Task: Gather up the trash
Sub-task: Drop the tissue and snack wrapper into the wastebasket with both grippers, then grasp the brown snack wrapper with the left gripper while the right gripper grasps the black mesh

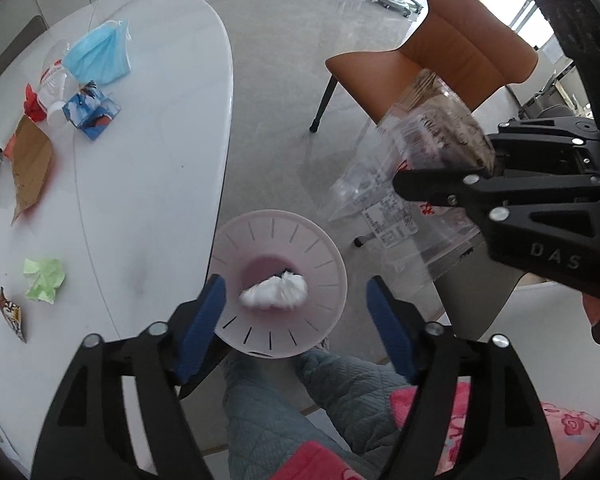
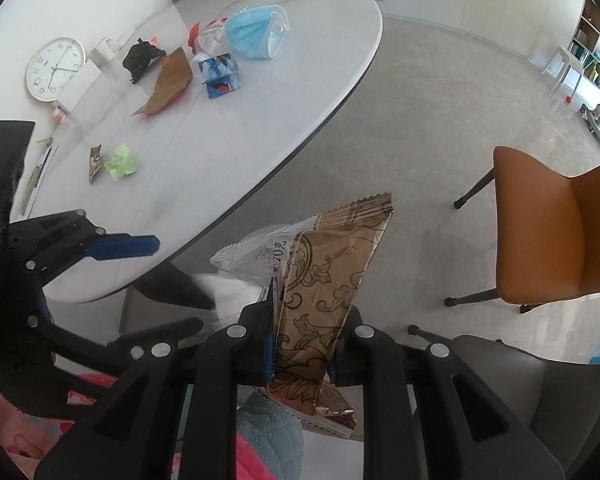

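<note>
**Tissue in the bin, wrapper waiting**

Left tool (image 1: 296, 320) spread wide above the pink bin (image 1: 236, 240), white tissue wad (image 1: 274, 295) lying in its opening. Right tool (image 2: 300, 344) pinching a brown-and-clear wrapper (image 2: 328, 292) beside the table (image 2: 228, 152).

Crumpled white tissue (image 1: 274, 295) lying in the pink bin's (image 1: 320, 252) round opening beside the table. Brown-and-clear patterned wrapper (image 2: 324, 292) upright, pinched at its lower part. More litter strewn across the white table (image 1: 160, 160).
</note>
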Demonstrator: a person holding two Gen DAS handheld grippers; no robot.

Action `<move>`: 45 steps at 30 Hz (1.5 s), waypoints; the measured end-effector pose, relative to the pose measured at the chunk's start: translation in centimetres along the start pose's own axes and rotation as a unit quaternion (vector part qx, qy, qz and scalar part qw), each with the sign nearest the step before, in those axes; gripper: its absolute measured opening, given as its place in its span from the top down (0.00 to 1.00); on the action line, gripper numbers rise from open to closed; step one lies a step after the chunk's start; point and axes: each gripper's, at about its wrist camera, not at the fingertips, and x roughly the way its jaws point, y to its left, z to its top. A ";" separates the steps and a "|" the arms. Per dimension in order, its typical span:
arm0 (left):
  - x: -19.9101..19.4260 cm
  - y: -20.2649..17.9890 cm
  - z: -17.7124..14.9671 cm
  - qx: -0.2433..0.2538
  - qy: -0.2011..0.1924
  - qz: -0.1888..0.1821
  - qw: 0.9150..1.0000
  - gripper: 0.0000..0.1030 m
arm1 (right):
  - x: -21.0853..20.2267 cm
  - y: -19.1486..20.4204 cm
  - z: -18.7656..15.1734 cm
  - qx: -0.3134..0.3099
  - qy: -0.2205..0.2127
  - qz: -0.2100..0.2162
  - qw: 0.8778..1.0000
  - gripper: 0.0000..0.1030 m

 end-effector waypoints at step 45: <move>-8.9 17.8 -5.2 -0.195 -0.051 0.139 0.969 0.12 | -1.5 10.6 8.5 -0.023 -0.062 -0.008 0.998 0.02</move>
